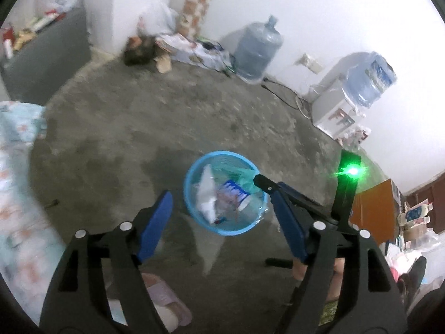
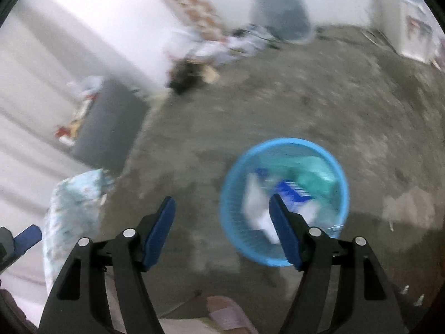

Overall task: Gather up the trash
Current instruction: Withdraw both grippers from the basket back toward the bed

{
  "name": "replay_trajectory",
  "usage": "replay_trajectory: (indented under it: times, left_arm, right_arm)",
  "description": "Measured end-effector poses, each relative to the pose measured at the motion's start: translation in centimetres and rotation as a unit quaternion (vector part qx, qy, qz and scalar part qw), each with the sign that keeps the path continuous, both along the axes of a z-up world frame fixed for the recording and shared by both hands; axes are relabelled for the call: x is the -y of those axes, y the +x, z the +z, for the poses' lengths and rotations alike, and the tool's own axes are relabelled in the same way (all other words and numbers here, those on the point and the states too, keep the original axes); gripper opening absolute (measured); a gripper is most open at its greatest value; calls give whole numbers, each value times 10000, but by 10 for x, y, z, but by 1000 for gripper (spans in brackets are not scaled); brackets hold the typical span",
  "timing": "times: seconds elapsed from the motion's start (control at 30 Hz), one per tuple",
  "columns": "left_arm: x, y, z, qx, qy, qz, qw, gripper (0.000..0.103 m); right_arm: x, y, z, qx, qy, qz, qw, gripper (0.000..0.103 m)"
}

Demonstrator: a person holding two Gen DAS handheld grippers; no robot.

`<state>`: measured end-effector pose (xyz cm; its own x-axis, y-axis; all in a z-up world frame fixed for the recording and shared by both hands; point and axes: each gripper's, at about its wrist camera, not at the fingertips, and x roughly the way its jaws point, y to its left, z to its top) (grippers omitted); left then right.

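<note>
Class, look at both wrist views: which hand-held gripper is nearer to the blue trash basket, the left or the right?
Right, as far as the views show. The right hand-held gripper has one finger overlapping the blue trash basket. In the left view, the left hand-held gripper frames the basket between its open fingers, and it looks smaller.

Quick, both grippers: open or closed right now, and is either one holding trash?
Left gripper: open, holding nothing, above the blue trash basket.
Right gripper: open, holding nothing.
</note>
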<state>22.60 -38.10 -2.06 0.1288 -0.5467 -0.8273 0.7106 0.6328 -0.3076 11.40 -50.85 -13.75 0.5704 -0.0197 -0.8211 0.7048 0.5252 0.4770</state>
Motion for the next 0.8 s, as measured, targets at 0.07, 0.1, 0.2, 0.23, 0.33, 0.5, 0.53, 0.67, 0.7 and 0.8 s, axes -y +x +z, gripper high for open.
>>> replay_trajectory:
  times: [0.07,0.1,0.2,0.23,0.33,0.5,0.53,0.67,0.7,0.8]
  left_arm:
    - [-30,-3,20,154,9,184,9997,74]
    - [-53,-8,34,311,21,354,9989,78]
    - [-115,-22,65,741,-63,735,9945,83]
    - [-135,-25,72,858,-69,877,9924,84]
    - [-202,-39,88,1171,-87,1483,9819,86]
    - [-309,-60,96,1462,-10,2661,9528,86]
    - [-324,-64,94,1483,-5,2803,9484,86]
    - [-382,-75,87,1451,92,3419,9284,86]
    - [-393,-76,85,1399,95,3519,9255,86]
    - [-410,-81,82,1357,109,3713,9185,86]
  right_arm:
    - [-32,10,24,279,-30,287,9992,74]
    - [-47,13,33,386,-3,387,9985,74]
    - [-96,27,55,641,34,948,9934,75]
    - [-108,32,60,689,59,1121,9913,75]
    - [-144,48,75,924,290,1639,9817,75]
    - [-201,67,101,1247,557,2440,9601,75]
    - [-212,70,105,1252,594,2587,9560,75]
    - [-255,80,108,1204,760,3081,9406,76]
    - [-261,81,108,1183,796,3157,9381,76]
    - [-285,84,106,1097,922,3406,9292,76]
